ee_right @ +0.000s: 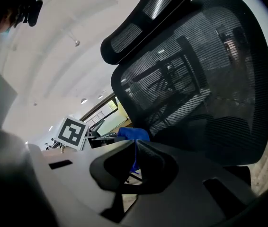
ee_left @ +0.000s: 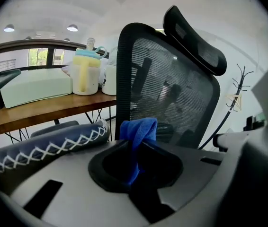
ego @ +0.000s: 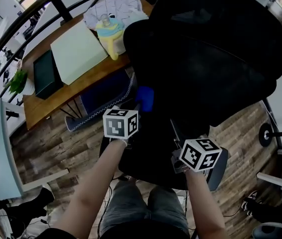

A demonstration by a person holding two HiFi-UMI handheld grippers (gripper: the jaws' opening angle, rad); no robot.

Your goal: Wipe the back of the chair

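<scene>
A black office chair fills the head view, its mesh back (ego: 206,59) in front of me. In the left gripper view the mesh back (ee_left: 172,93) stands upright with the headrest (ee_left: 195,41) above it. My left gripper (ee_left: 136,148) is shut on a folded blue cloth (ee_left: 138,129), which sticks up between the jaws, just short of the chair's left frame edge. In the head view the cloth (ego: 145,97) shows beside that edge. My right gripper (ee_right: 135,150) is shut and holds nothing, low in front of the mesh back (ee_right: 200,79); the cloth (ee_right: 133,133) shows beyond it.
A wooden desk (ego: 71,91) stands left of the chair with a pale green box (ego: 76,51), a dark green box (ego: 45,73) and a yellow and blue container (ego: 110,34). A blue cushion with white stitching (ee_left: 44,145) lies under it. A chair caster (ego: 266,133) is at the right.
</scene>
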